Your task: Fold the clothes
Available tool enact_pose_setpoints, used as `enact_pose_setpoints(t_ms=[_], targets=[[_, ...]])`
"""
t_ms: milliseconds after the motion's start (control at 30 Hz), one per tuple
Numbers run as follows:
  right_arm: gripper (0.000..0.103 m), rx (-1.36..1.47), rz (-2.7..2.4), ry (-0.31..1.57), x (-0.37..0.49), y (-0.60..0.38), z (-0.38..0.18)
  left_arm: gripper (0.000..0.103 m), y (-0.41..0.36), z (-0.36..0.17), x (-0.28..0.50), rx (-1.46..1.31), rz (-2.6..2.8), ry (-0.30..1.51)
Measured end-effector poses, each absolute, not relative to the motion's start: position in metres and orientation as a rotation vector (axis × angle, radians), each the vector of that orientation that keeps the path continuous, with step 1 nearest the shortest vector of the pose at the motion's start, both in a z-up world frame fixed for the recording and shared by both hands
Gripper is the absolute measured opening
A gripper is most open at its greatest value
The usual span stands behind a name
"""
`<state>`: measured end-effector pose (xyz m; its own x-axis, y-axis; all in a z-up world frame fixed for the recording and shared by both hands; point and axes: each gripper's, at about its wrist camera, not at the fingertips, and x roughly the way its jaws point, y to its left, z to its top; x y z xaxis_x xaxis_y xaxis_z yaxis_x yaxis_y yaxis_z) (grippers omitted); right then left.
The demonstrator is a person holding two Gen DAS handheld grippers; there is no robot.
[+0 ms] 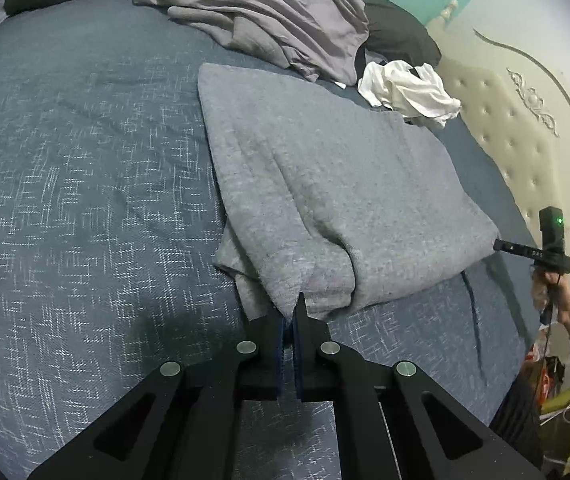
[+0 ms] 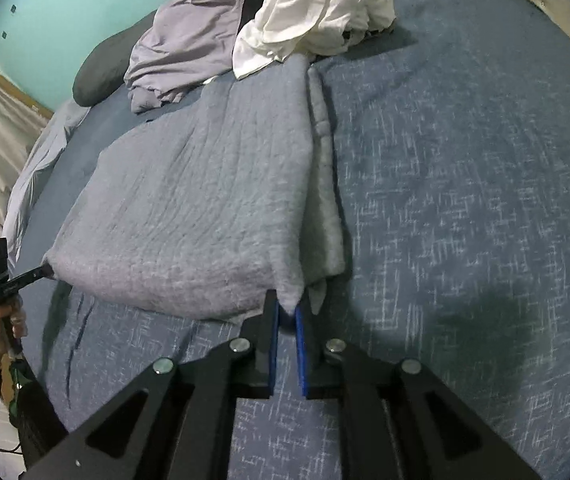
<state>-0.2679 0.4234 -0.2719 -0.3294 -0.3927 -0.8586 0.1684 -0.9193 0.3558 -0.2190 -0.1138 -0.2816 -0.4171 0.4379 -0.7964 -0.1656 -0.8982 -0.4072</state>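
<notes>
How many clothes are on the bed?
3: a grey knit garment held at its near corners, a crumpled lilac garment by the dark pillows, a crumpled white shirt behind the knit. Others may be hidden.

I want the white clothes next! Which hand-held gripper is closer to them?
Right. The right hand-held gripper is at the grey garment's near corner on the white clothes' side; the left hand-held gripper pinches the other near corner.

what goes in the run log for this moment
stage: folding grey garment on bed | left gripper: shut on corner | right gripper: jaws parted around other corner
</notes>
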Motion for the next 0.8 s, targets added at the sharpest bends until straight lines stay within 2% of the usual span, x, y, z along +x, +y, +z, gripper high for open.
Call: enact_pose_setpoints(t_ms=[33,100,433,467,500,567,800], targets=[[0.016,1.575,-2.289,-0.28,-0.267,0.422,-0.271,0.003,-0.114,-0.282,-0.219,-1.434,2.347,-0.381],[0.028,1.577,-2.278,-0.255,-0.265,0.419,-0.27,0.003,-0.114,-0.282,-0.219,-1.432,2.349,-0.387],[0.028,1.578,-2.26,-0.04,-0.259,0.393,-0.291,0.003,-0.113,-0.278,-0.221,-1.431,2.358,-0.389],[0.027,1.571,-2.265,-0.032,-0.259,0.392,-0.292,0.003,-0.113,-0.278,-0.221,-1.432,2.36,-0.388],[0.015,1.563,-2.272,-0.031,-0.26,0.392,-0.291,0.003,-0.113,-0.277,-0.222,-1.434,2.361,-0.387],[0.006,1.556,-2.285,-0.026,-0.26,0.393,-0.289,0.003,-0.113,-0.278,-0.223,-1.438,2.369,-0.379],[0.003,1.459,-2.415,0.011,-0.258,0.414,-0.258,0.003,-0.118,-0.277,-0.228,-1.441,2.445,-0.406]])
